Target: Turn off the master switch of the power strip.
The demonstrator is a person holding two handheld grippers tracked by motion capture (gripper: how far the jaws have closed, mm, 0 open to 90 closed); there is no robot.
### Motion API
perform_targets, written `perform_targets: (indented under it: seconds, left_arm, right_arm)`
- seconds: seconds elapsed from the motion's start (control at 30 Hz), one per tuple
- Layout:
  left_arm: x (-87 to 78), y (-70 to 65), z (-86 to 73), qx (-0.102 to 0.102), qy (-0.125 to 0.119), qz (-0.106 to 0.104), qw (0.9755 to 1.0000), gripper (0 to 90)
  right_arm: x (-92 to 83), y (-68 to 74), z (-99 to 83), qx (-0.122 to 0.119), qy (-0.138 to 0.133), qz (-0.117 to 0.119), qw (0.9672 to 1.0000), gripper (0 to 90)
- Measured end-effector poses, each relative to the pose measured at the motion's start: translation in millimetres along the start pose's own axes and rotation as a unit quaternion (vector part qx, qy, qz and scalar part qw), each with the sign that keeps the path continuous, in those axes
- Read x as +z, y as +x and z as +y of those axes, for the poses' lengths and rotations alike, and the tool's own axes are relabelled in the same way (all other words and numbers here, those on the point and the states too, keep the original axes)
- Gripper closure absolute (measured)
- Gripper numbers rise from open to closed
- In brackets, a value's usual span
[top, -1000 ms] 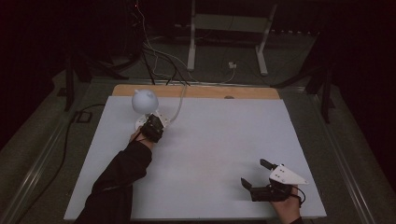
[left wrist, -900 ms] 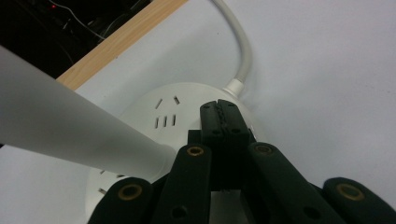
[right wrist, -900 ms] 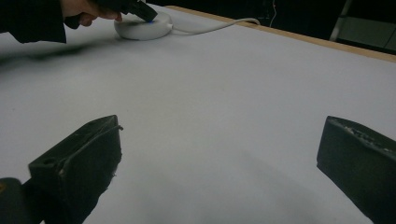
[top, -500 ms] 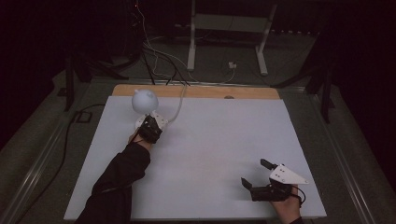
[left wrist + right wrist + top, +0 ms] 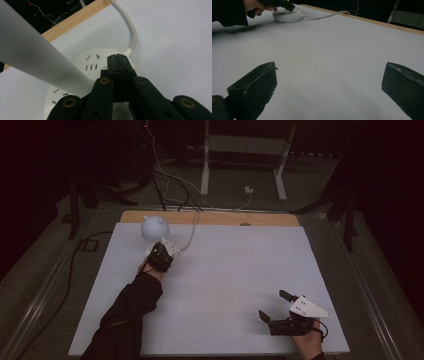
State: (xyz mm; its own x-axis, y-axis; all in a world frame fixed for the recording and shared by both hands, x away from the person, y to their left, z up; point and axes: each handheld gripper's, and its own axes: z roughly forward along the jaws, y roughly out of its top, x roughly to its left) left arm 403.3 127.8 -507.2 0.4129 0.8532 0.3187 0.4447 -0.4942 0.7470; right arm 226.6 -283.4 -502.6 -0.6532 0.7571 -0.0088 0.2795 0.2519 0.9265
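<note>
A white lamp stands at the table's far left, its rounded head (image 5: 154,226) over a round base (image 5: 75,72) with small slits. A white stem (image 5: 37,60) slants up from the base, and a white cable (image 5: 133,35) leaves it toward the far edge. My left gripper (image 5: 118,60) is shut with nothing between its jaws, and its closed tips rest on top of the base. From above, the left gripper (image 5: 162,254) sits just below the lamp head. My right gripper (image 5: 273,305) lies near the front right corner, open and empty. The right gripper view shows the lamp base (image 5: 288,15) far off.
The white table top (image 5: 225,270) stretches wide between the two hands. A wooden strip (image 5: 225,218) runs along its far edge. Beyond it are loose cables (image 5: 170,175) and a white stand (image 5: 245,150) on a dark floor.
</note>
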Motion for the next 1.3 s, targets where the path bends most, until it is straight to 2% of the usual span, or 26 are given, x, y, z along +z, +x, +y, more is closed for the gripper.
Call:
perform_targets:
  seconds: [0.2, 0.33, 0.43, 0.47, 0.57, 0.6, 0.73, 0.8, 0.93, 1.0, 1.03, 1.1, 1.2, 1.3]
  left_arm:
    - [-8.8, -1.9, 6.4, 0.000, -0.007, -0.006, 1.0000, 90.0]
    - [-12.0, -1.8, 8.6, -0.016, -0.006, -0.021, 0.9996, 90.0]
    - [-15.2, -1.5, 10.5, -0.029, -0.005, -0.039, 0.9988, 89.8]
    - [-16.4, -1.9, 11.5, -0.028, -0.001, -0.045, 0.9986, 84.4]
    - [-20.6, -3.9, 14.2, -0.031, -0.001, -0.063, 0.9975, 78.6]
    - [-21.7, -4.5, 15.4, -0.031, 0.001, -0.071, 0.9970, 72.3]
    - [-25.9, -6.8, 19.2, -0.037, 0.008, -0.086, 0.9955, 54.8]
    - [-27.3, -8.4, 20.2, -0.037, 0.010, -0.088, 0.9954, 47.3]
    - [-28.8, -8.8, 22.3, -0.048, 0.020, -0.101, 0.9935, 33.6]
    - [-27.8, -8.3, 23.4, -0.056, 0.036, -0.115, 0.9912, 21.7]
    - [-27.3, -7.2, 23.4, -0.060, 0.040, -0.134, 0.9883, 14.1]
    - [-26.5, -5.7, 23.3, -0.074, 0.046, -0.157, 0.9838, 4.8]
    - [-26.2, -5.0, 23.0, -0.079, 0.048, -0.187, 0.9779, 2.1]
    - [-27.5, -4.1, 22.9, -0.080, 0.045, -0.208, 0.9739, 0.4]
  right_arm:
    - [-0.8, 0.3, 0.4, -0.001, -0.002, 0.000, 1.0000, 0.0]
    - [-1.7, 0.1, 0.9, -0.001, -0.005, -0.001, 1.0000, 0.0]
    - [-2.2, -0.1, 1.0, 0.000, -0.007, -0.001, 1.0000, 0.0]
    - [-2.1, -0.2, 0.9, 0.000, -0.007, -0.001, 1.0000, 0.0]
    - [-2.1, -0.2, 0.9, 0.000, -0.007, 0.000, 1.0000, 0.0]
    - [-2.2, 0.0, 1.1, 0.000, -0.008, 0.001, 1.0000, 0.0]
    - [-2.3, 0.2, 1.1, -0.001, -0.008, 0.001, 1.0000, 0.0]
    - [-2.2, 0.2, 1.1, -0.001, -0.008, 0.001, 1.0000, 0.0]
    - [-2.0, 0.4, 1.1, -0.001, -0.007, 0.001, 1.0000, 0.0]
    - [-2.0, 0.2, 1.0, -0.001, -0.006, 0.002, 1.0000, 0.0]
    - [-2.0, 0.1, 0.9, 0.000, -0.007, 0.002, 1.0000, 0.0]
    - [-2.1, -0.1, 0.9, 0.000, -0.007, 0.001, 1.0000, 0.0]
    - [-2.1, 0.2, 1.0, 0.000, -0.007, 0.002, 1.0000, 0.0]
    - [-2.1, 0.1, 0.9, -0.001, -0.006, 0.001, 1.0000, 0.0]
